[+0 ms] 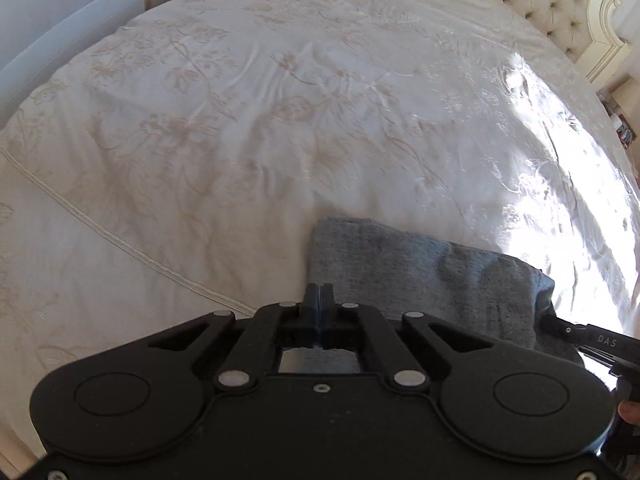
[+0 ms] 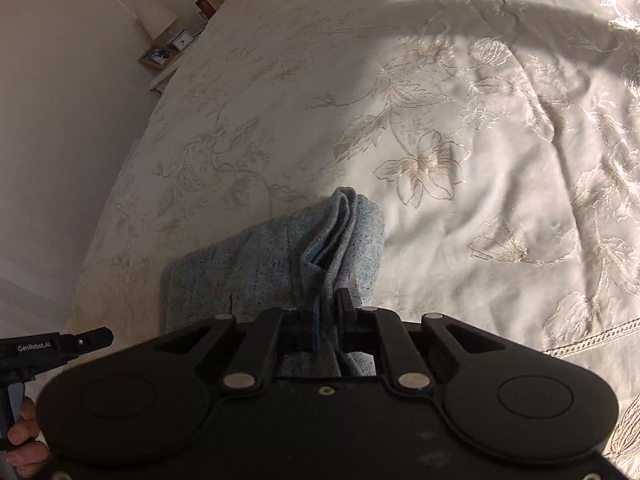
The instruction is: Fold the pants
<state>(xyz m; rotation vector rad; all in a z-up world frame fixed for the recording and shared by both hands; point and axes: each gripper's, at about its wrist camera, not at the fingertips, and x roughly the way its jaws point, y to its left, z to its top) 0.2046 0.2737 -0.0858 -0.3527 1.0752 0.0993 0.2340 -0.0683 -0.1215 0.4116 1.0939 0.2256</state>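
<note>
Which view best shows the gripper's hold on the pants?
Right wrist view: the right gripper pinches a bunched fold of the grey pants. The left wrist view shows flatter pants beyond the shut left gripper, no cloth visible in it.

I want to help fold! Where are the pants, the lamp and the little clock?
pants point(image 2: 256, 264): right wrist view, flat grey-blue top layer.
lamp point(image 2: 158, 20): right wrist view, white shade.
clock point(image 2: 183, 42): right wrist view, its white face.

Left gripper point(image 1: 320, 294): jaws pressed fully together, nothing seen between them.
Right gripper point(image 2: 327, 300): jaws drawn in, cloth pinched between them.
Hand point(image 2: 22, 440): wrapped round the left gripper's handle, low left of the right gripper.
</note>
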